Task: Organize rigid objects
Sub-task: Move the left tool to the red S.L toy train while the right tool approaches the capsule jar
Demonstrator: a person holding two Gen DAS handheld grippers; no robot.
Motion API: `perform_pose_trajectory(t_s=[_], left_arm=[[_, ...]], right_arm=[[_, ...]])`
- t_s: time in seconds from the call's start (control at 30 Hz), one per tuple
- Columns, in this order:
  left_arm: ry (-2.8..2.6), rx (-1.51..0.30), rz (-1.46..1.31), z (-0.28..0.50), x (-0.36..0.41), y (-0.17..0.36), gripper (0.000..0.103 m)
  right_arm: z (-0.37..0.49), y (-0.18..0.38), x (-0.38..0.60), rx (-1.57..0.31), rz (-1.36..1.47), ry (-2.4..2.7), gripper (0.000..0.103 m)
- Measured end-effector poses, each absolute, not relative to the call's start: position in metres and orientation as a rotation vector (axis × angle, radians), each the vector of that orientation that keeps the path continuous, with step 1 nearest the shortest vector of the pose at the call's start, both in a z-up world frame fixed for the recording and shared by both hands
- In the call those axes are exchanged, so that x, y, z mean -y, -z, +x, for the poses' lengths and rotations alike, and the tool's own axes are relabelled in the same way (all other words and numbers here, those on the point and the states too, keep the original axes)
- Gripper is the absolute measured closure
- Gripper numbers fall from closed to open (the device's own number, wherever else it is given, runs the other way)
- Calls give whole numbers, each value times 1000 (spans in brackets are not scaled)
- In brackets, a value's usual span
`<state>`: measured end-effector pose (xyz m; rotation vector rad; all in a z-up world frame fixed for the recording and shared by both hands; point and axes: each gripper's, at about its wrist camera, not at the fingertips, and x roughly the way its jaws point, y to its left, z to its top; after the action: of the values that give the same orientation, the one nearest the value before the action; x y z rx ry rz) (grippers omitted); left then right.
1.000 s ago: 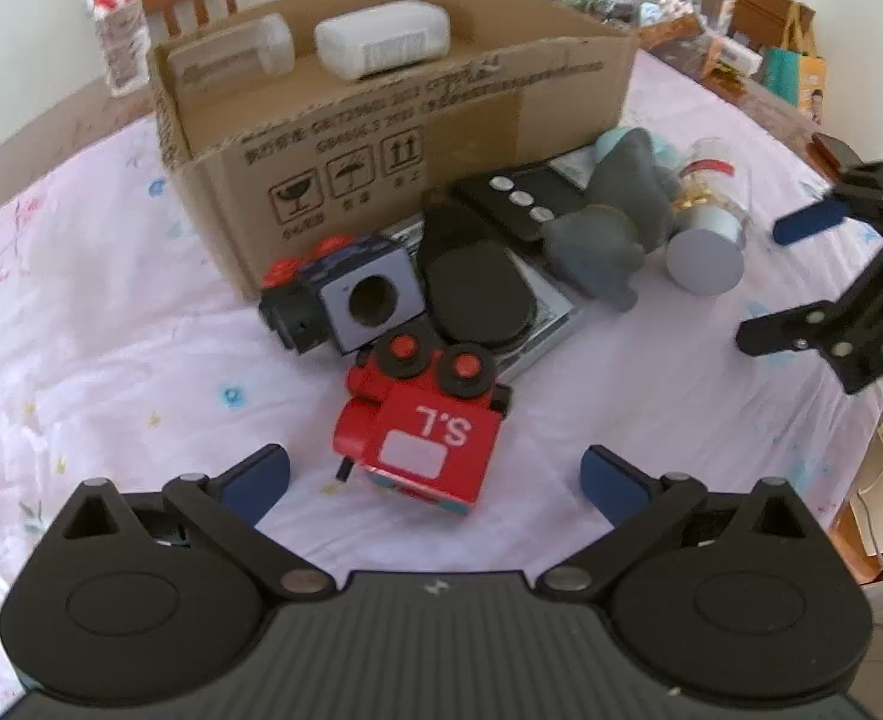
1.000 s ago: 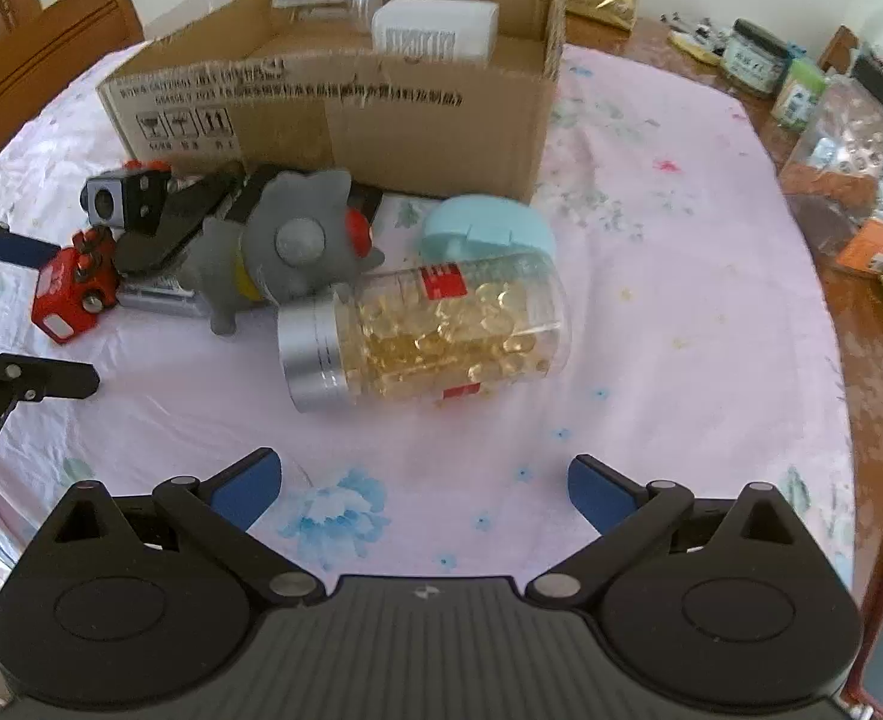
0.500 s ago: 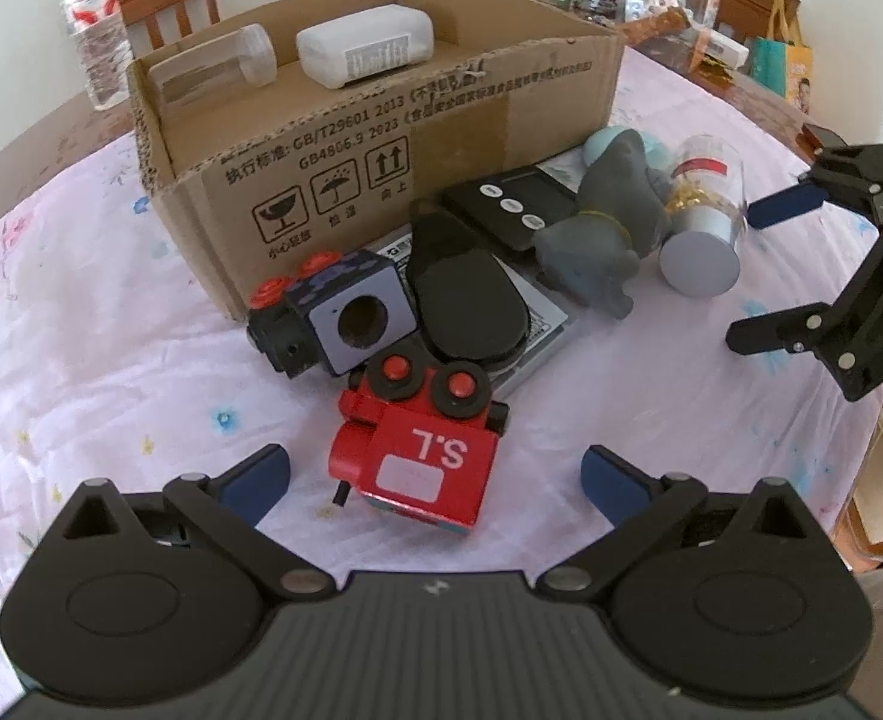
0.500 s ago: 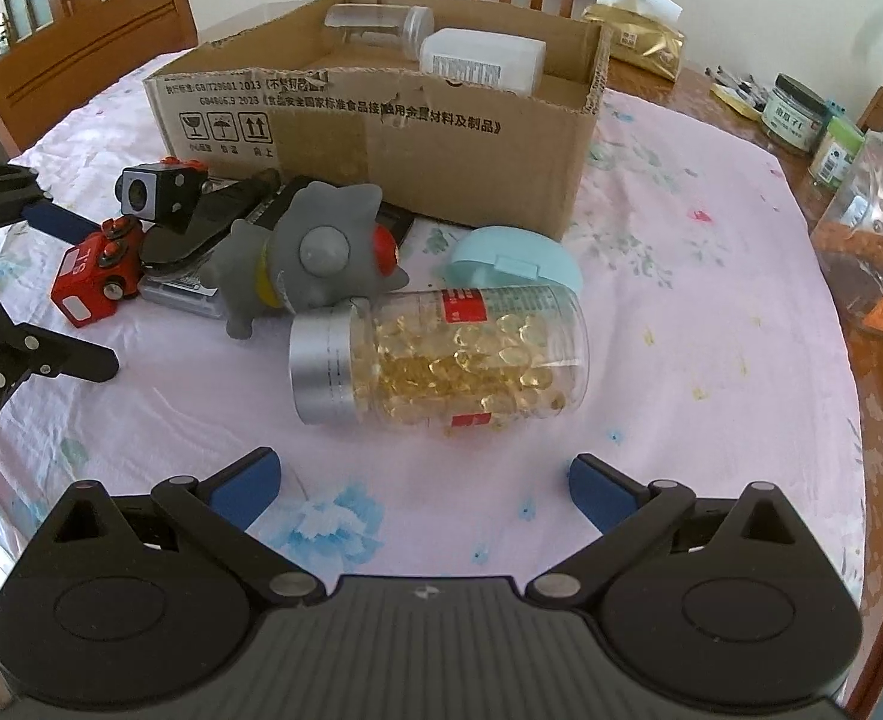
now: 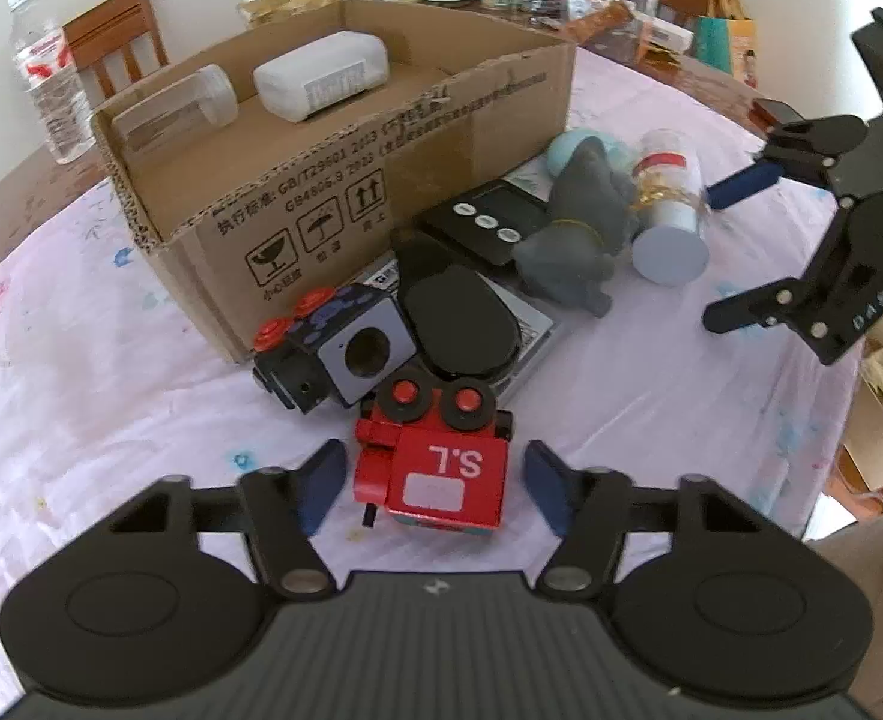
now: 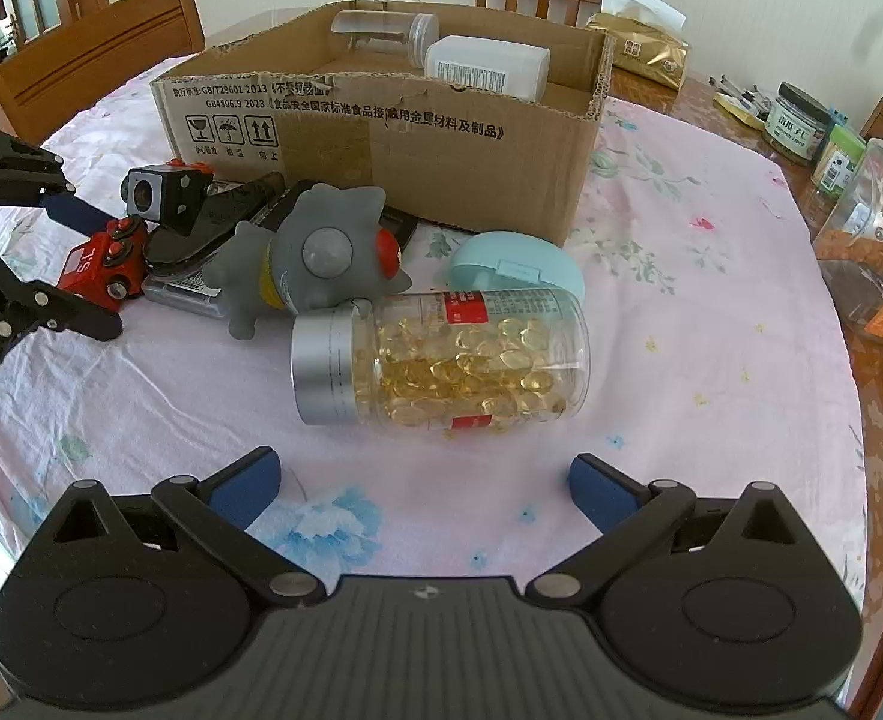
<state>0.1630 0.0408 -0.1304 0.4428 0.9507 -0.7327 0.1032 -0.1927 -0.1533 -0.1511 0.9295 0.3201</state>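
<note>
A red toy train block (image 5: 438, 468) marked "S.L" lies on the pink cloth between the pads of my left gripper (image 5: 432, 489), which is open around it without touching. It also shows in the right wrist view (image 6: 102, 267). My right gripper (image 6: 423, 495) is open and empty, just in front of a clear capsule jar (image 6: 441, 360) lying on its side. Behind stand a grey toy (image 6: 315, 255), a teal case (image 6: 516, 267), a grey-black block toy (image 5: 336, 354), a black oval object (image 5: 456, 327) and a black remote (image 5: 483, 225). A cardboard box (image 5: 345, 180) holds a white bottle (image 5: 321, 75) and a clear bottle (image 5: 174, 108).
A water bottle (image 5: 51, 96) and wooden chairs (image 6: 90, 57) stand behind the box. Jars and packets (image 6: 849, 180) crowd the table's right side in the right wrist view. The table edge (image 6: 879, 480) runs close on the right.
My left gripper has moved forward and its jaws have narrowed around the red train block. My right gripper has moved closer to the capsule jar.
</note>
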Motion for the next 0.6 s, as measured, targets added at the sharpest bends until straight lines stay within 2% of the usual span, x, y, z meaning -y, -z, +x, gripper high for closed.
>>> perform_pose_trajectory(t_s=[0.1,0.6], left_arm=[[729,-947,452,161,-40,129,53],[517,-1014,236,124,-42,131,53]], right_arm=[[103,153,193,-927,-151,-320,0],[118,153,191,-933,-145,-308,0]])
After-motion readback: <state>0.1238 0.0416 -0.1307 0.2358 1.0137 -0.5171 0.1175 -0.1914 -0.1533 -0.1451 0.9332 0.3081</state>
